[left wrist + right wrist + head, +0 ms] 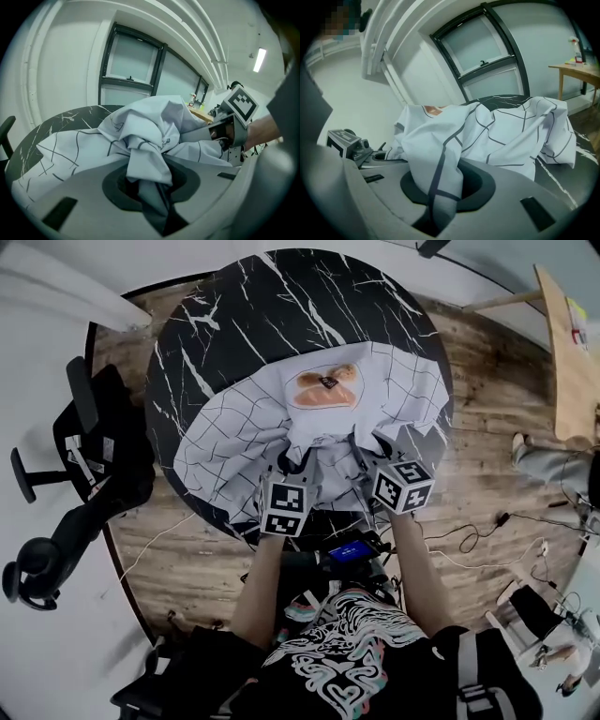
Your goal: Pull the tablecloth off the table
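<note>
The tablecloth point(234, 442), white with thin dark lines, lies bunched on the near half of the round black marbled table point(281, 306), and the far half shows its dark top. An orange patch point(323, 390) sits on the far part of the cloth; whether it is a print or a separate thing cannot be told. The cloth's near edge is gathered into two raised folds, and each fold runs down into a gripper at the table's near rim.

The left gripper point(281, 463) has its jaws nearly together, clamped on a twisted wad of the left fold that fills the narrow gap between them. From there the cloth rises away toward the far side.

The right gripper point(372, 442), just beside it on the right, is closed the same way on the right fold. A dark-striped pleat hangs down between its jaws, and the rest of the cloth spreads to the far right over the table.
</note>
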The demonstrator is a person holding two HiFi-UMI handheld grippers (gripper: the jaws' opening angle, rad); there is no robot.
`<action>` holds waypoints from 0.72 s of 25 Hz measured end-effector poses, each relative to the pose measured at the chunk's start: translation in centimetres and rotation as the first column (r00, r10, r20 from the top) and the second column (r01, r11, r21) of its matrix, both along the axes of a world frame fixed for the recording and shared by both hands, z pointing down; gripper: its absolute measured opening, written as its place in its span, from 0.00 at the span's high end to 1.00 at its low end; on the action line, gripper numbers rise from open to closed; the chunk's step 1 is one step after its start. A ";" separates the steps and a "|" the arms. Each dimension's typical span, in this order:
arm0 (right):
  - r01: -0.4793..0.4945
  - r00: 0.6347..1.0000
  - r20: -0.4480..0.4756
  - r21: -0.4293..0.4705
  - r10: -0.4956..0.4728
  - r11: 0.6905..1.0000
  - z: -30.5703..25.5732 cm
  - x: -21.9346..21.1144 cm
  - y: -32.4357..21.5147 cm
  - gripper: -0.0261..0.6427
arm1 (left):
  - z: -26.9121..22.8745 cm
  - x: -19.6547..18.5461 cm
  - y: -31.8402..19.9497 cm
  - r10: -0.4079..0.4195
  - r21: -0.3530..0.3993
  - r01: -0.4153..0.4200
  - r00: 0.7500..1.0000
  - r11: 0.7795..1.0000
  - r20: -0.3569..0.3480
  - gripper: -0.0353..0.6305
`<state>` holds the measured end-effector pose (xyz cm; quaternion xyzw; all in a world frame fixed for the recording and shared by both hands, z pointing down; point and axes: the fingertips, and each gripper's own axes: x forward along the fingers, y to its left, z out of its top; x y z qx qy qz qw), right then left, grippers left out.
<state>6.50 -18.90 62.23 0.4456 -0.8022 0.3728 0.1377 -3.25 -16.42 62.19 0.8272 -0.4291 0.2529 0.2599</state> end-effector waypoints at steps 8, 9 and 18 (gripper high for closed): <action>-0.014 0.999 0.040 0.015 0.013 1.000 -1.4 -0.7 0.4 0.83 | -1.5 -0.3 0.2 0.019 0.024 -0.019 0.999 1.000 -0.026 0.80; -0.015 0.999 0.042 0.022 0.014 1.000 -1.7 -0.7 0.4 0.83 | -1.7 -0.3 0.2 0.022 0.027 -0.021 0.999 0.999 -0.031 0.80; -0.044 0.996 0.076 0.078 0.039 0.996 -4.2 -1.2 0.7 0.83 | -4.0 -0.4 0.2 0.038 0.064 -0.035 0.998 0.997 -0.043 0.81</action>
